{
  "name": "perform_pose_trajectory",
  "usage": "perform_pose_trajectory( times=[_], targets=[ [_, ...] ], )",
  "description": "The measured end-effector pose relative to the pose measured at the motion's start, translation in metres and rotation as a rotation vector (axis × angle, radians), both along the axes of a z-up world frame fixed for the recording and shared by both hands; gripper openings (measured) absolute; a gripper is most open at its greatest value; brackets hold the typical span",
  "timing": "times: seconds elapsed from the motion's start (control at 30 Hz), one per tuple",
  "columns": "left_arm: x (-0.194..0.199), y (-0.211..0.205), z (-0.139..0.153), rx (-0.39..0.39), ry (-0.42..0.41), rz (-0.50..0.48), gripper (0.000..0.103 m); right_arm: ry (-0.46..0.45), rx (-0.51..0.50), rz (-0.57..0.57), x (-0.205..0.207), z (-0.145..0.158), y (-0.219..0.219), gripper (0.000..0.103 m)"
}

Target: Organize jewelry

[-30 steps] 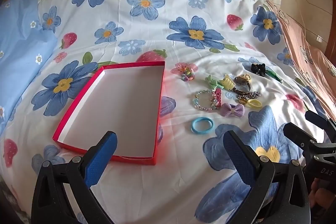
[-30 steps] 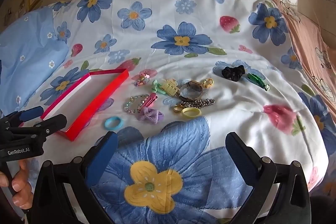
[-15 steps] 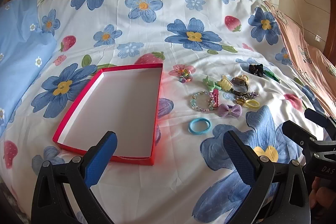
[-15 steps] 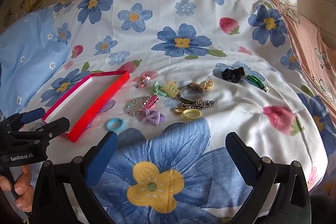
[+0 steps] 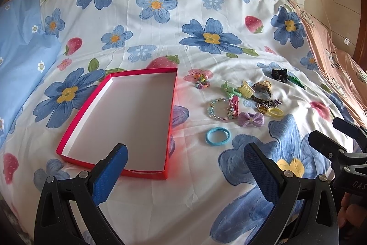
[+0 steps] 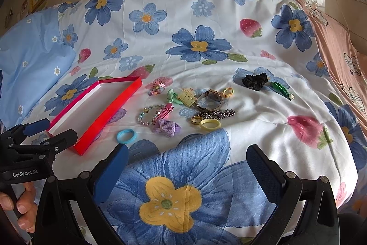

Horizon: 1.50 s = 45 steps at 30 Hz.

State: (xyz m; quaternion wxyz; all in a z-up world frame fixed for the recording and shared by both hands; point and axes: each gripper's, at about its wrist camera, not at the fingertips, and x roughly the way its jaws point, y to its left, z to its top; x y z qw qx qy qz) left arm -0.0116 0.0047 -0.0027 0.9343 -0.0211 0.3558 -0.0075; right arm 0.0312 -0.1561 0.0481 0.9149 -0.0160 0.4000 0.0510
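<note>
Both the left gripper (image 5: 183,162) and right gripper (image 6: 187,162) hover with jaws spread wide, holding nothing. The jewelry pile (image 5: 243,102) lies on the floral bedsheet (image 5: 160,38) at the red box's (image 5: 123,121) three o'clock.

The bed (image 5: 160,43) wears smooth printed cotton cloth, faintly creased. The box (image 5: 68,130) looks like card: glossy red outside, matt white inside. The watch (image 6: 209,99), chain (image 6: 218,114) and ring (image 6: 196,120) are shiny metal. The bracelet (image 6: 149,115) is glinting beads. The bow (image 6: 166,126) is coarse mesh fabric, the scrunchie (image 6: 254,80) soft matt cloth. The blue band (image 5: 217,136) looks rubbery and smooth. Each claw, left (image 5: 183,167) and right (image 6: 187,167), is matt black plastic with dimpled blue pads (image 5: 107,173).
</note>
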Motion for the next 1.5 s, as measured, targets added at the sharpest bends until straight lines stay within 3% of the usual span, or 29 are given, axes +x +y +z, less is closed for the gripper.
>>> perform_pose_trajectory(
  times=[1.5],
  targets=[
    [0.016, -0.005, -0.013, 0.0, 0.031, -0.037, 0.101, 0.013, 0.047, 0.035, 0.008, -0.004, -0.002, 0.101]
  ],
)
